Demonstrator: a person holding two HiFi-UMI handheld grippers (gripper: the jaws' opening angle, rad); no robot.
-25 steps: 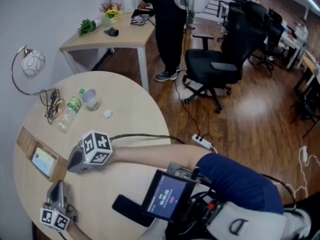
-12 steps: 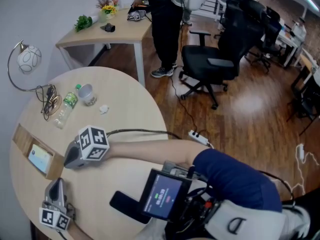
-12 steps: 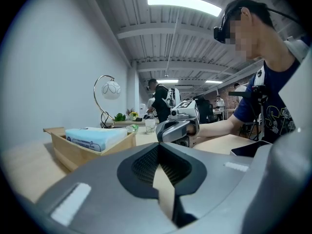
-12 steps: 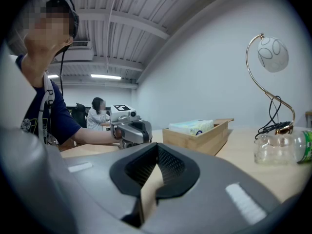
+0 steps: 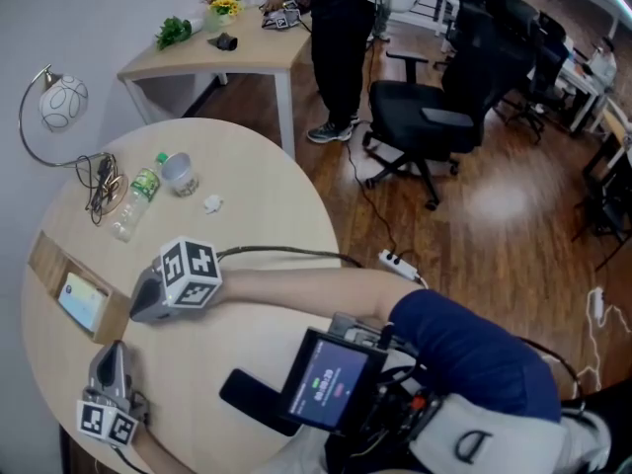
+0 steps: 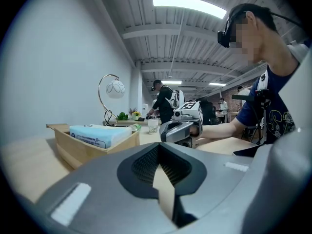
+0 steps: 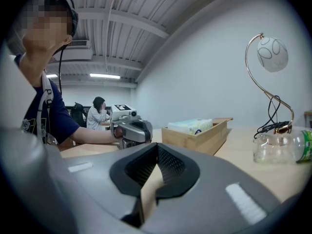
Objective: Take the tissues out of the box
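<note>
Tissue pack [image 5: 81,302], pale blue w/ white label, lies flat in open wooden box [image 5: 44,257] nr table [image 5: 259,227] edge. Left gripper [image 5: 111,355] & right gripper [image 5: 140,309]: jaws closed, empty, beside box.

Left gripper [image 5: 111,355]: low at the left edge of the head view, marker cube [image 5: 107,425] nearest the person. Jaws together, nothing between them. Right gripper [image 5: 136,312]: just beyond it, jaws closed and empty, pointing roughly level. Right forearm [image 5: 296,289]: bare, stretched out from a blue sleeve [image 5: 464,349]. The two grippers angle toward each other, apart, not touching.
</note>
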